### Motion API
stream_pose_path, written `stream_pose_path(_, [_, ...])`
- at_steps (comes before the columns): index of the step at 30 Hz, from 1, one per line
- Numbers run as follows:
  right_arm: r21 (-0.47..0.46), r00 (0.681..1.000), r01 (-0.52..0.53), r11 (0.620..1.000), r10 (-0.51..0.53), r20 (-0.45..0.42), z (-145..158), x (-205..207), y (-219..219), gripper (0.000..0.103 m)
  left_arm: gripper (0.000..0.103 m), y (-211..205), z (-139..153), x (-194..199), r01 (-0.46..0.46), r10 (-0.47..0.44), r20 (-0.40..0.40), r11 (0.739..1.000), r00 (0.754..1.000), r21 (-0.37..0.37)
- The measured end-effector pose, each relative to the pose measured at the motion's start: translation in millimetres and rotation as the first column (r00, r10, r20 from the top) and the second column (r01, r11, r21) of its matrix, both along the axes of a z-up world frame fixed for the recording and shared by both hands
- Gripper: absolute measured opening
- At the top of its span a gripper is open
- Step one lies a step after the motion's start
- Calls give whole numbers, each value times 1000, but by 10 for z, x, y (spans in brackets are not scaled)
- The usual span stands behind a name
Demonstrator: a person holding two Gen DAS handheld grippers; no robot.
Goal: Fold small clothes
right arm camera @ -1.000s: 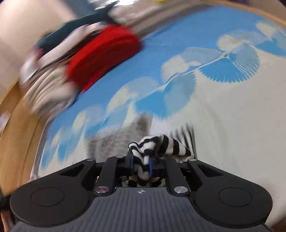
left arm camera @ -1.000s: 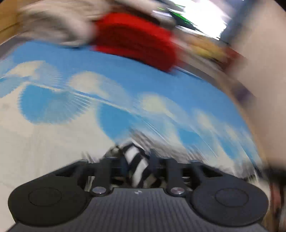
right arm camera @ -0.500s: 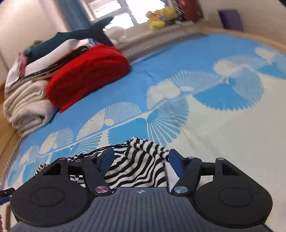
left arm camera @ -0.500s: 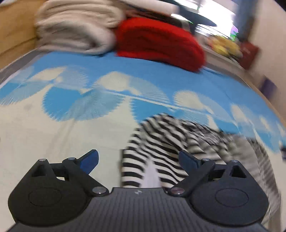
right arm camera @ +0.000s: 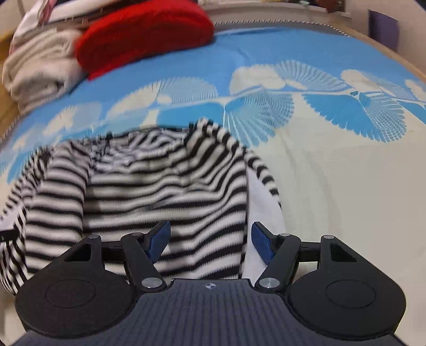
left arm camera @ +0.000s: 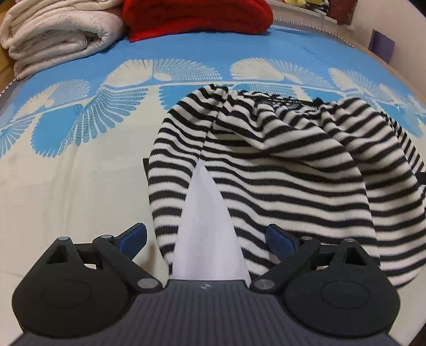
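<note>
A black-and-white striped garment (left arm camera: 279, 170) lies bunched on the blue and cream bedspread (left arm camera: 66, 173), with a plain white inner layer (left arm camera: 205, 234) showing at its near edge. My left gripper (left arm camera: 206, 238) is open and empty, just above the garment's near left part. In the right wrist view the same garment (right arm camera: 159, 191) fills the lower left, its white layer (right arm camera: 263, 197) showing at its right edge. My right gripper (right arm camera: 210, 238) is open and empty over the garment's near right edge.
A red knitted item (left arm camera: 197, 16) and a folded cream blanket (left arm camera: 56, 34) are stacked at the far end of the bed. The red item (right arm camera: 143, 34) and blanket (right arm camera: 40, 71) show far left in the right wrist view. Bedspread (right arm camera: 346, 186) stretches right.
Both grippers were shut on the striped garment a second ago. They have opened and let it go, and it now lies on the bed. Both have drawn back slightly.
</note>
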State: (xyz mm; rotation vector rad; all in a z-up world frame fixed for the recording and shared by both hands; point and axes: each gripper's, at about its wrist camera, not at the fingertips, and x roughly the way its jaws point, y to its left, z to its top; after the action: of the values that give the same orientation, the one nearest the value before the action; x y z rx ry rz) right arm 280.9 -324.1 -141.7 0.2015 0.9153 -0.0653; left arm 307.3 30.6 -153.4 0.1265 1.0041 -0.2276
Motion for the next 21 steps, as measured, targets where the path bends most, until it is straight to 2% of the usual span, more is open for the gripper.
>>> stream_pose_path(3, [-47,999,-28,999,29,17,50,-108,28,69,98,50,63,-137,15,-15,1,1000,1000,-6])
stream_pose_path(6, [-104,998,-7,995,15,68,181,-310,4,69,98,125,158,-299,0,0,27,1000,1000,-6])
stream_pose_path(8, [-101,995,27,995,-17,98,232,-502,-9,69,98,175,207,-393,-35,35,39,999,999,-10])
stream_pose_path(11, [-80,996,31,996,-24,86,156,-723,35,68,98,233,269,-530,-118,119,24,992,993,-42])
stream_pose_path(14, [-128,998,39,991,-31,62,41,-759,122,63,98,261,273,-696,-128,129,3,986,992,-105])
stream_pose_path(15, [-134,998,34,990,-25,65,5,-746,139,61,98,249,256,-727,-128,130,7,986,992,-105])
stream_pose_path(16, [-137,998,30,990,-22,60,-28,-728,148,46,95,226,229,-753,-129,132,19,987,991,-99])
stream_pose_path(17, [-142,999,33,989,-27,43,-66,-693,158,22,71,196,205,-766,-117,120,34,988,992,-97])
stream_pose_path(18, [-141,999,44,989,-40,35,-88,-681,165,10,45,170,185,-771,-93,98,47,991,994,-99])
stream_pose_path(19, [-134,998,47,990,-42,42,-75,-688,167,10,8,136,176,-769,-50,56,55,993,997,-103])
stream_pose_path(21, [-142,995,53,989,-40,96,22,-760,182,9,8,135,193,-785,-60,71,89,991,994,-116])
